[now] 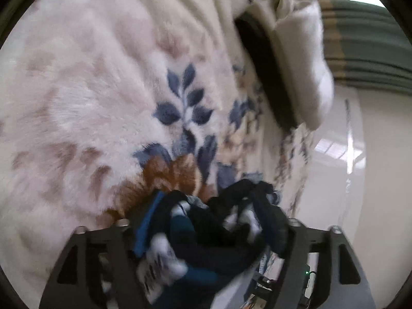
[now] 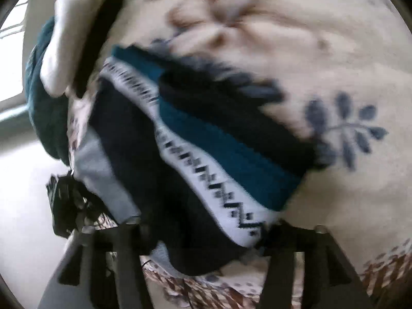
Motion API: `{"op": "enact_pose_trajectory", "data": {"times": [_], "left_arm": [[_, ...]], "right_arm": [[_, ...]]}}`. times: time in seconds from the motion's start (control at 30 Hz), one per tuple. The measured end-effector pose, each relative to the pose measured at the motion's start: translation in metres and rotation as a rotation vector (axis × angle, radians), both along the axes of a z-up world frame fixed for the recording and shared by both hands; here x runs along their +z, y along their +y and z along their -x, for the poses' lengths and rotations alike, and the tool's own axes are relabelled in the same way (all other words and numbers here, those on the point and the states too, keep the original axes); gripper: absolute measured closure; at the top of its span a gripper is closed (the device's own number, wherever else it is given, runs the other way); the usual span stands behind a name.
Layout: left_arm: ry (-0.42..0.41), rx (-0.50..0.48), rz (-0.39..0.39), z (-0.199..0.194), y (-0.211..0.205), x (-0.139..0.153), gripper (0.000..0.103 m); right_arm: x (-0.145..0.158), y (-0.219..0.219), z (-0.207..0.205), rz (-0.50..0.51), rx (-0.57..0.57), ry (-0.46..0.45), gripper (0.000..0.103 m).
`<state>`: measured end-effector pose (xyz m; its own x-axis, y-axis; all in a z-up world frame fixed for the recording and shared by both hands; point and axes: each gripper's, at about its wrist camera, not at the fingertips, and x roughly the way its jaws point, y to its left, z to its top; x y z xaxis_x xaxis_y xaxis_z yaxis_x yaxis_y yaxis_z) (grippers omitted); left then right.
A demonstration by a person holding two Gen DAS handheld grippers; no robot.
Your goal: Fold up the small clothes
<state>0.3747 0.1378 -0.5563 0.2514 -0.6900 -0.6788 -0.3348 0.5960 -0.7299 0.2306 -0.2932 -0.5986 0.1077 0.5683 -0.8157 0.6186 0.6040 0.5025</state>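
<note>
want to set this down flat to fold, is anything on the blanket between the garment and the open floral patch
Nothing visible does. The dark patterned garment is bunched at both grippers, and the floral blanket ahead of it lies bare. The folded cream and black pile sits off at the far edge, clear of that patch.

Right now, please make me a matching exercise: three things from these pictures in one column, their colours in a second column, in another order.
1. blanket
2. leaf sprig
3. sock bundle

a. blue
b. dark navy, teal and white
c. cream, fluffy

Pairs: 1-c, 2-a, 3-b. The sock bundle sits between the fingers of the left gripper and reaches into the right gripper.
</note>
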Motion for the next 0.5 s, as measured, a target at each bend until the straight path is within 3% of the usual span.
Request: {"op": "enact_pose_trajectory", "data": {"times": [0.1, 0.27, 0.37, 0.5], "left_arm": [[-0.066, 0.035, -0.073, 0.021, 0.012, 0.031, 0.028], [-0.103, 0.073, -0.386, 0.079, 0.027, 0.073, 0.024], [-0.03, 0.034, -0.481, 0.104, 0.023, 0.047, 0.023], [0.058, 0.021, -0.444, 0.128, 0.015, -0.004, 0.023]], "right_arm": [[0.034, -0.023, -0.002, 0.048, 0.029, -0.047, 0.035], [0.09, -0.031, -0.041, 0.126, 0.144, -0.147, 0.031], [0.106, -0.005, -0.088, 0.193, 0.304, -0.229, 0.03], [0.091, 0.024, -0.148, 0.26, 0.466, -0.294, 0.03]]}}
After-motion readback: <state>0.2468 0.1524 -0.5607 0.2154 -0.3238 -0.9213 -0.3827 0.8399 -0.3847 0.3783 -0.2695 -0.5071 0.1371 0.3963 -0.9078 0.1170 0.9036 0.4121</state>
